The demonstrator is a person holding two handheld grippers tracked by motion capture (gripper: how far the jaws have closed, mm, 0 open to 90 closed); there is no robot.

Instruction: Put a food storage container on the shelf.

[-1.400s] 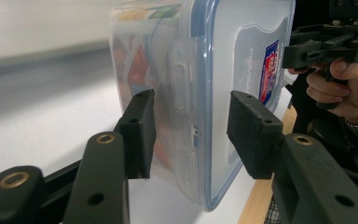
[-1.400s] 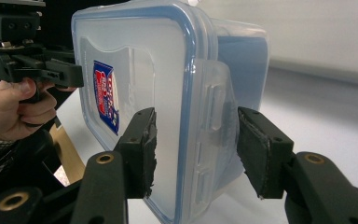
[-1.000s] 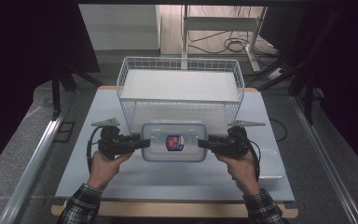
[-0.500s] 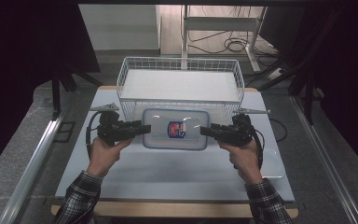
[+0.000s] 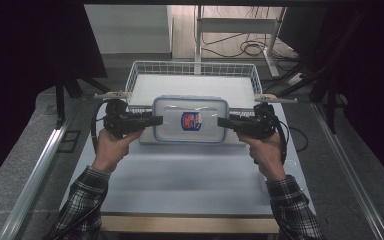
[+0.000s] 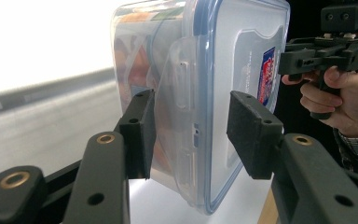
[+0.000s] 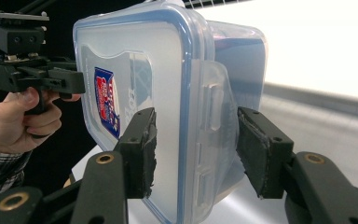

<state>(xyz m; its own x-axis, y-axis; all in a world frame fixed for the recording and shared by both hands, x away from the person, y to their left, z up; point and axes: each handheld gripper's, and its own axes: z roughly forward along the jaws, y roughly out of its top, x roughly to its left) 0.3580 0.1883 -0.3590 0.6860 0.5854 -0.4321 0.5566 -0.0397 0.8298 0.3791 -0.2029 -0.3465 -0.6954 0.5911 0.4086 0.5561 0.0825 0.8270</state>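
the container (image 5: 190,120) hangs above the counter (image 5: 190,185), just before the wire basket (image 5: 192,70), between the left tool (image 5: 156,120) and right tool (image 5: 223,121) at its ends.

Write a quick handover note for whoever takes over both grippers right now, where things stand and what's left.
Left gripper: fingers around the left latch end of the clear lidded container; a gap shows at one finger, grip unconfirmed.
Right gripper: same at the right end.
Container: level between both grippers, lid on, at the near rim of the wire basket on the table.
Done: container carried up to the basket.
Left, probably: lower it inside, then open both grippers.
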